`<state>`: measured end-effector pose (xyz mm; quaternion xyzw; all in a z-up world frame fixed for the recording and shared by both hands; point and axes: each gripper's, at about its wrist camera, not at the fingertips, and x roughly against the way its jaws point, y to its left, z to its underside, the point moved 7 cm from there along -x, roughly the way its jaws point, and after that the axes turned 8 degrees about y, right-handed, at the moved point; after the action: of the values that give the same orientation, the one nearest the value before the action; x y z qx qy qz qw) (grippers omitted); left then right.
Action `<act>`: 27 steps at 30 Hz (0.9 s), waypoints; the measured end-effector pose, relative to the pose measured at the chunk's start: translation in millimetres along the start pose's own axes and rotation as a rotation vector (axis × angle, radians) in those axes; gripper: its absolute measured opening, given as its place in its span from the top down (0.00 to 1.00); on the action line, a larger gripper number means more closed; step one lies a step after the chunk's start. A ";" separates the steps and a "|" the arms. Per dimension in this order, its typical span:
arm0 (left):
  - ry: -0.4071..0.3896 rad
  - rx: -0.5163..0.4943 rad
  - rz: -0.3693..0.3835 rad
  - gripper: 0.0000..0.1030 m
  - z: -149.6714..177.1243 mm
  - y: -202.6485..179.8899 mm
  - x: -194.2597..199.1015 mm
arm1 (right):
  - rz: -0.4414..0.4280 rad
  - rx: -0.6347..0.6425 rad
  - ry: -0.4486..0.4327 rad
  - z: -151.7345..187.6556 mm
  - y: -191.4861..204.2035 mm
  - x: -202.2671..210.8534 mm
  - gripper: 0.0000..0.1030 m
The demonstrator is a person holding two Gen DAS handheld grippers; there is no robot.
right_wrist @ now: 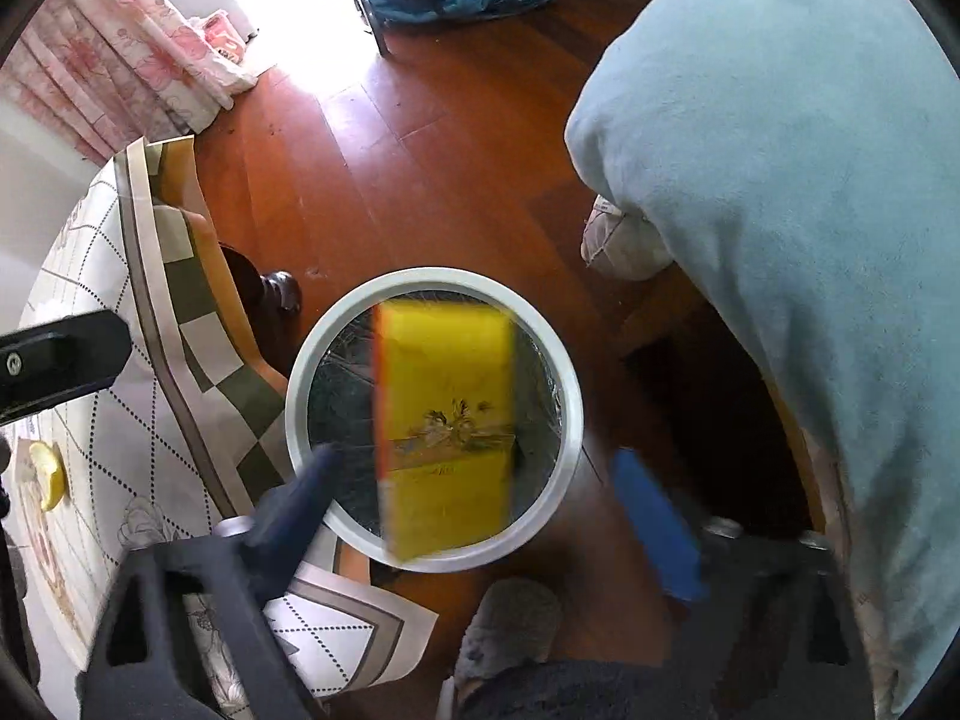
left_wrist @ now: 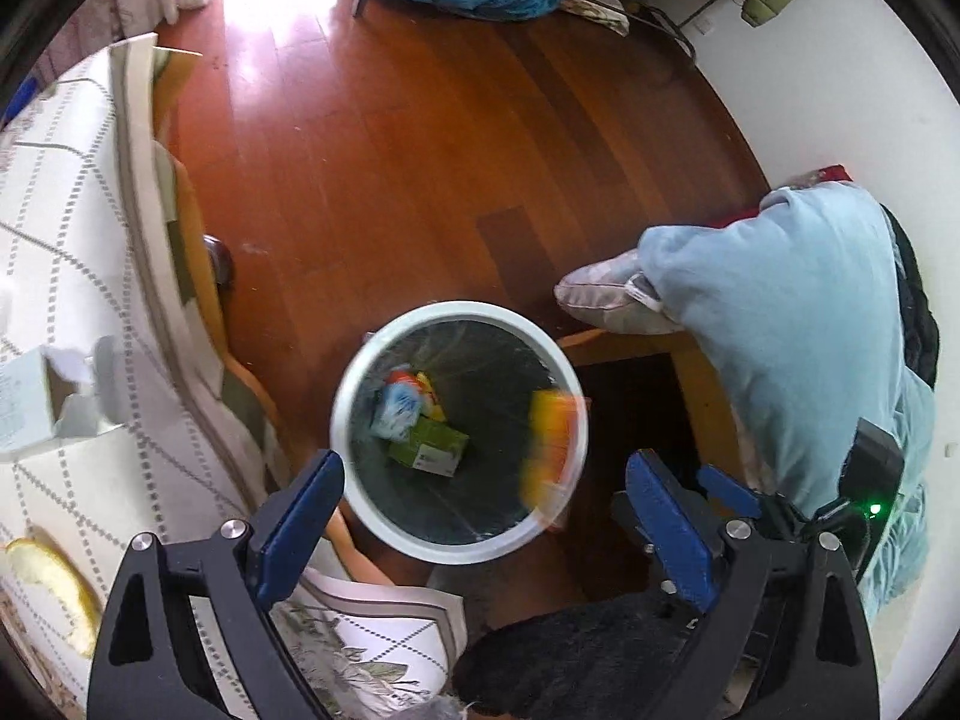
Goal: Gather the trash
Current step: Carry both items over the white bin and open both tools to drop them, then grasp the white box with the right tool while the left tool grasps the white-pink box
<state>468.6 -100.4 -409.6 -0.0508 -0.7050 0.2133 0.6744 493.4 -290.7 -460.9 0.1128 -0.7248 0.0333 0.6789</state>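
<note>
A white round trash bin (left_wrist: 360,372) with a dark liner stands on the wooden floor beside the table. In it lie a green box (left_wrist: 429,450) and a blue-and-white wrapper (left_wrist: 396,408). A yellow box (right_wrist: 447,420), blurred, hangs loose over the bin's (right_wrist: 300,378) mouth; in the left wrist view the yellow box (left_wrist: 549,450) is at the bin's right rim. My right gripper (right_wrist: 477,459) is open above the bin, its blue fingers wide of the box on both sides. My left gripper (left_wrist: 486,468) is open over the bin with nothing between its fingers.
A table with a patterned cloth (left_wrist: 72,240) runs along the left, bearing a torn white carton (left_wrist: 36,408) and a yellow peel (left_wrist: 54,576). A chair draped in a light-blue garment (left_wrist: 780,312) stands right of the bin. A grey slipper (right_wrist: 510,624) is below.
</note>
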 end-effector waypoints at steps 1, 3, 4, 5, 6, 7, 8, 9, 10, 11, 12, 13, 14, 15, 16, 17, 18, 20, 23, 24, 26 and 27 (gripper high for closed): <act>-0.014 0.000 -0.025 0.07 2.8 2.6 4.2 | -0.001 -0.003 -0.002 1.3 0.5 1.0 0.05; -0.037 -0.002 -0.071 0.07 7.6 7.2 10.3 | -0.005 -0.005 -0.006 2.1 1.5 2.7 0.05; -0.049 -0.003 -0.094 0.07 10.5 9.1 12.8 | -0.003 -0.004 -0.009 3.6 2.4 5.2 0.05; -0.064 -0.002 -0.120 0.07 14.2 11.5 16.1 | 0.003 -0.003 -0.013 4.8 3.6 8.5 0.05; -0.077 -0.002 -0.140 0.07 18.5 13.8 20.3 | 0.012 -0.002 -0.014 6.8 4.8 12.8 0.04; -0.089 0.000 -0.156 0.07 22.7 15.8 24.5 | 0.016 0.001 -0.021 8.6 6.1 16.6 0.02; -0.105 0.005 -0.177 0.07 28.7 18.4 31.3 | 0.018 0.001 -0.026 10.8 7.4 21.3 0.01; -0.116 0.006 -0.191 0.07 32.9 19.8 35.8 | 0.015 0.001 -0.030 13.4 8.9 26.3 0.00; -0.130 0.007 -0.203 0.07 38.5 20.6 41.3 | 0.020 0.003 -0.037 15.8 10.0 31.5 0.00; -0.142 0.008 -0.216 0.07 44.0 21.1 47.4 | 0.025 0.006 -0.045 18.5 11.3 37.3 0.00; -0.152 0.007 -0.225 0.07 48.2 21.1 52.2 | 0.029 0.009 -0.053 21.4 13.0 44.0 0.00; -0.164 0.005 -0.231 0.07 54.8 20.6 59.6 | 0.036 0.010 -0.060 23.5 13.9 50.6 0.00; -0.173 0.005 -0.236 0.07 58.7 20.2 64.7 | 0.038 0.012 -0.068 26.2 14.8 57.9 0.00; -0.190 0.002 -0.244 0.07 65.3 18.4 73.6 | 0.037 0.014 -0.078 29.4 16.4 65.8 0.00; -0.200 0.001 -0.250 0.07 68.8 17.6 78.4 | 0.038 0.016 -0.090 32.8 17.9 74.0 0.00; -0.218 -0.002 -0.262 0.07 75.0 16.4 87.7 | 0.036 0.021 -0.105 37.1 20.3 84.1 0.00; -0.230 -0.004 -0.266 0.07 79.2 15.2 93.8 | 0.040 0.023 -0.116 40.0 20.8 91.3 0.00; -0.256 -0.004 -0.270 0.07 88.8 13.0 107.8 | 0.040 0.027 -0.140 47.4 23.7 108.6 0.00; -0.295 -0.006 -0.273 0.07 102.8 8.4 129.9 | 0.039 0.037 -0.177 60.6 28.6 136.4 0.00; -0.307 -0.007 -0.273 0.07 107.6 6.8 138.0 | 0.040 0.040 -0.190 65.0 30.2 146.4 0.00; -0.332 -0.011 -0.271 0.07 114.1 2.3 150.4 | 0.039 0.041 -0.212 72.0 31.9 163.9 0.00; -0.340 -0.009 -0.274 0.07 117.3 1.5 156.1 | 0.037 0.040 -0.224 75.6 32.8 173.3 0.00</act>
<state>340.9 -70.2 -264.9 0.0792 -0.8099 0.1217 0.5682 403.6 -294.6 -291.3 0.1160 -0.7973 0.0476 0.5904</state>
